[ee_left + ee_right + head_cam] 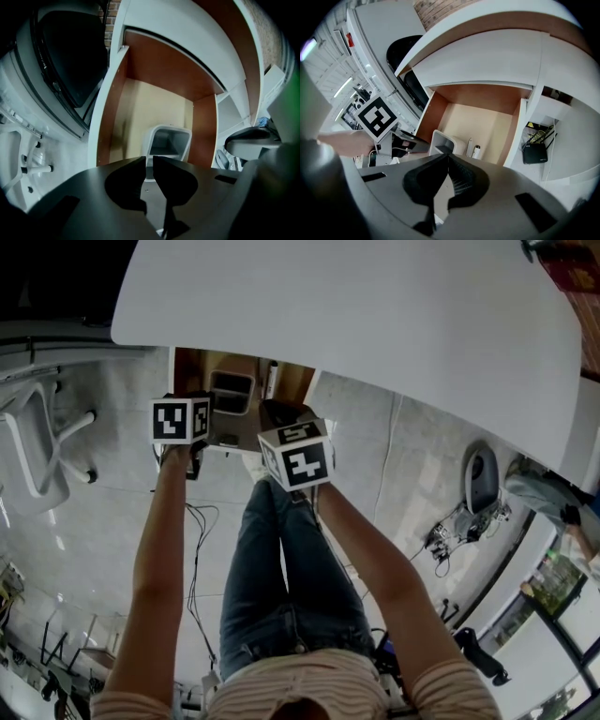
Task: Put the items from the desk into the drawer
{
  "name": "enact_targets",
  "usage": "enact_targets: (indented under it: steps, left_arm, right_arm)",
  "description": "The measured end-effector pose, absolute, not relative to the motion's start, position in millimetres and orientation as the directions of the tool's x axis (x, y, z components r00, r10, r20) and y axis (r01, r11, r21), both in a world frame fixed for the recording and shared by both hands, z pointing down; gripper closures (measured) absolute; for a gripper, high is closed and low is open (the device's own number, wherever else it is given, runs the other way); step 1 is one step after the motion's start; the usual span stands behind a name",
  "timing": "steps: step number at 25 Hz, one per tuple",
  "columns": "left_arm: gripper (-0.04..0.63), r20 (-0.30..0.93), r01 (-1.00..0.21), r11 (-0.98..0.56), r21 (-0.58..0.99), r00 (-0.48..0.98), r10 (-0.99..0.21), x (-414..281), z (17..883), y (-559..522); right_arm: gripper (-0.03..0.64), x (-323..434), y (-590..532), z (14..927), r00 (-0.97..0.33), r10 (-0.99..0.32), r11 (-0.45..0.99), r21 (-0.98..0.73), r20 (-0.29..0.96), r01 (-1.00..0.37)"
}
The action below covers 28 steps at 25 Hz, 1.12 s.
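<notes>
The drawer (pixel 199 367) stands pulled out under the white desk (pixel 356 306); it has brown walls and a beige floor (pixel 136 108). A white-grey bin (pixel 166 140) sits inside it, and in the right gripper view a pen (pixel 469 146) and a small bottle (pixel 476 151) lie beside that bin (pixel 443 140). My left gripper (pixel 149 161) hangs above the drawer's near end, its jaws a narrow slit apart and empty. My right gripper (pixel 446 157) hovers beside it, tips touching, holding nothing. Both marker cubes show in the head view, the left gripper (pixel 187 423) and the right gripper (pixel 298 451).
A white office chair (pixel 37 446) stands at the left on the tiled floor. A black router (pixel 534 152) sits in a white shelf right of the drawer. Cables (pixel 197 540) trail across the floor beside the person's legs. A dark monitor (pixel 65 61) is at the left.
</notes>
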State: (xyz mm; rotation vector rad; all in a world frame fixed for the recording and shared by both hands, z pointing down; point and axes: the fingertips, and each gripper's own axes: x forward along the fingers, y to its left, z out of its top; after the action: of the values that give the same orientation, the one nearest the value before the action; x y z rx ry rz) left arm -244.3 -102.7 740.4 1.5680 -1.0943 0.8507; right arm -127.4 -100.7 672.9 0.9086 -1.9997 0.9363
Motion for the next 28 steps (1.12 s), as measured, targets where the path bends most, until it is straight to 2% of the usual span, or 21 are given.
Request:
enact_targets:
  steps: [11,21,28]
  left_arm:
    - [0.584,0.788,-0.908,-0.142,0.394,0.413,-0.456,-241,642,-107]
    - [0.586,0.585,-0.891,-0.223,0.395,0.431,-0.687,-237,518,-113]
    - [0.586,0.435,-0.878,-0.290,0.382,0.448,-0.781,-227,431,-113]
  right_arm:
    - [0.600,-146,-106,579,-0.591,-0.396,0.513,-0.364,0.703,-0.777]
    - [0.601,-145,-106,490,-0.655,-0.497,0.570,-0.356,0.568,-0.741]
    - [0.601,-138,-108,427,-0.668,-0.564,0.612,-0.298,0.486,-0.733]
